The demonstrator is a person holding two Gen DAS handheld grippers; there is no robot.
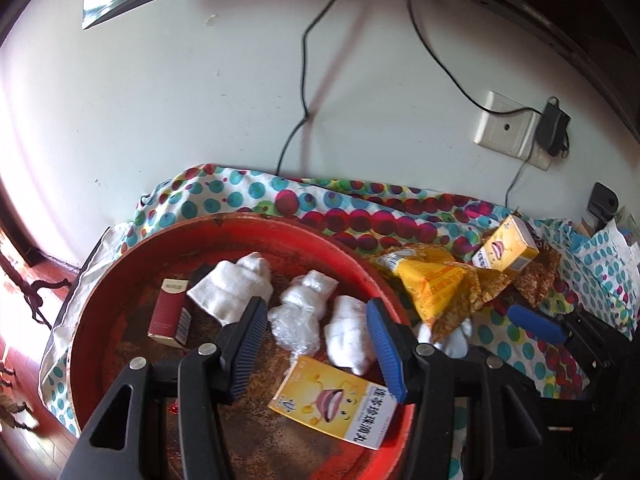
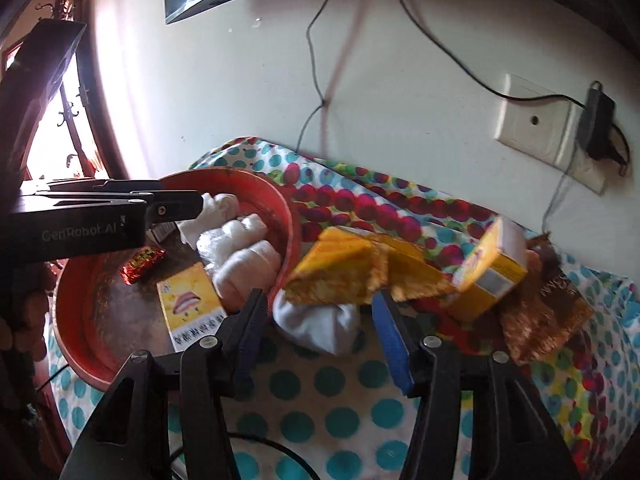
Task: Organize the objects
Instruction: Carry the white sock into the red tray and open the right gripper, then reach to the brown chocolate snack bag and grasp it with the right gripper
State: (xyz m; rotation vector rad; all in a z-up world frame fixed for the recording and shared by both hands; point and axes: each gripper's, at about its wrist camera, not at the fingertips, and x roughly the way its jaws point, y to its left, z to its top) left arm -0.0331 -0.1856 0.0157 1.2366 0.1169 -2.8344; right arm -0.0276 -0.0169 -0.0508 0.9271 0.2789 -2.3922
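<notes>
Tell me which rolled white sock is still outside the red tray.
The white sock on the dotted cloth, under the yellow packet. The other white socks lie inside the red tray.

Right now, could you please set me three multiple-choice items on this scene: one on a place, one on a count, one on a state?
1. Where does the dark red box lie?
A. in the red basin
B. on the dotted cloth outside the basin
C. on top of the yellow box by the wall

2. How many flat yellow boxes with a cartoon mouth lie inside the basin?
A. none
B. one
C. three

3. How do the right tongs stand?
A. shut on a yellow packet
B. shut on nothing
C. open, holding nothing

Answers: 1 A, it rests on the basin floor near the left rim. 2 B, one yellow box lies at the near edge. 3 C, the pads stand apart before the white sock.
</notes>
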